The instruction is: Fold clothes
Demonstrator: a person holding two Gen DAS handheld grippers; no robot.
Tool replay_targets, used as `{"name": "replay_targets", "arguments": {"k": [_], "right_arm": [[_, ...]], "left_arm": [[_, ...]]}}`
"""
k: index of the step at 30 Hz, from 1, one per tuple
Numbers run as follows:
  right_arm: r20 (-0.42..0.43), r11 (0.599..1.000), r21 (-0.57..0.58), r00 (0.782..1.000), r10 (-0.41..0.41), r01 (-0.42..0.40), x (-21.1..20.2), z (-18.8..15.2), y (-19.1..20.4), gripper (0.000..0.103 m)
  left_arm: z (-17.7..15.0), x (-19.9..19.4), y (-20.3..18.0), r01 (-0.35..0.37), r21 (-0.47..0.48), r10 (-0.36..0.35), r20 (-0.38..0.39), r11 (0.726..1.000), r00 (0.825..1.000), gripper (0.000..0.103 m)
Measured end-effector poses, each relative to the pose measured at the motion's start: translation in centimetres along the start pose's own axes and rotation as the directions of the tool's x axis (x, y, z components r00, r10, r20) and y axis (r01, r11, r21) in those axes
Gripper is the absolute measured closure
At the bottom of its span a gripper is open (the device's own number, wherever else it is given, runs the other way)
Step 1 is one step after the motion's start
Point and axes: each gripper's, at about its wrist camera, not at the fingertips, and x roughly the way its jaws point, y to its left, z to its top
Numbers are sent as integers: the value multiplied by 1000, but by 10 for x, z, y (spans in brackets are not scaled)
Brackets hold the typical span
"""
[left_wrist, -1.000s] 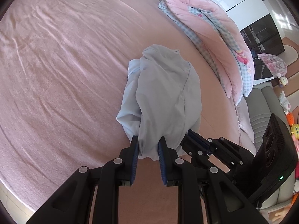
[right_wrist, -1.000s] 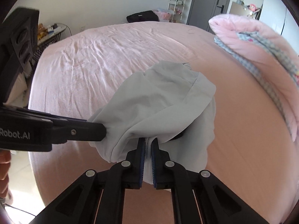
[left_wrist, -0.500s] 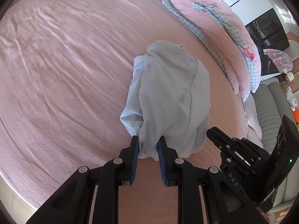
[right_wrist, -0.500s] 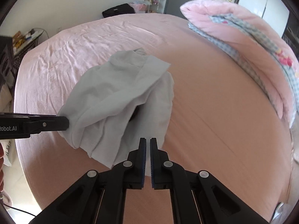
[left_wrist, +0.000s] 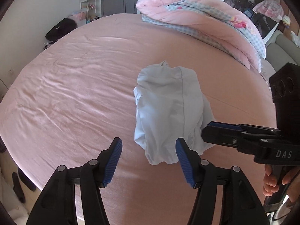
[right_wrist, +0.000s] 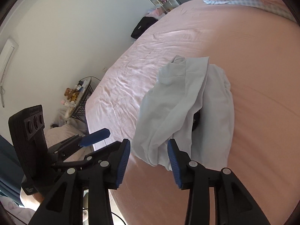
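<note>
A pale grey-white garment (left_wrist: 168, 108) lies bunched in a loose fold on the pink bed sheet (left_wrist: 75, 93). My left gripper (left_wrist: 149, 150) hovers over its near edge. The jaws are opening, and the cloth's hem shows between the blue pads (left_wrist: 116, 155) without being pressed. My right gripper (right_wrist: 148, 155) is also opening over the same garment (right_wrist: 183, 108), its near hem loose between the pads. In the left wrist view the right gripper (left_wrist: 206, 131) reaches in from the right beside the cloth. The left gripper (right_wrist: 95, 136) appears at the left in the right wrist view.
A folded pink quilt (left_wrist: 206, 24) with a checked lining lies along the far right of the bed. The bed's near edge (left_wrist: 28, 176) drops to the floor. A black bag (left_wrist: 60, 30), a shelf and a side table with toys (right_wrist: 78, 93) stand beyond. A hand (left_wrist: 271, 180) holds the right gripper.
Both grippers were shut on the garment's near edge; the right let go first, then the left. Both jaws now stand apart, both views have rolled, and the garment rests on the sheet.
</note>
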Motion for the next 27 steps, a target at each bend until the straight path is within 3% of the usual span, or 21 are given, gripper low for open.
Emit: {"name": "replay_targets", "arguments": {"k": [5,12,18,24,27], "right_arm": [[-7,999,9,999,-32,32,10,12,-11,62],[-17,998,53,1000,-26,27,19,16,-26,62],[-4,998,-8,998,-61,61,16,24,-15,62],[-10,999,-27,1000,-17,16,19,26,-7,62],[-49,999,-45,999,-23,21,28,26,-6,62]], "left_arm": [[-7,15,-5,28,8,-28,-47,1000,999,45],[-11,21,-20,25,33,-24,-46,999,999,45],[-17,27,-37,-53,114,58,-38,992,998,45],[-22,33,-52,-135,197,139,-8,971,990,45],[-23,36,-52,-139,197,144,-10,970,990,45]]}}
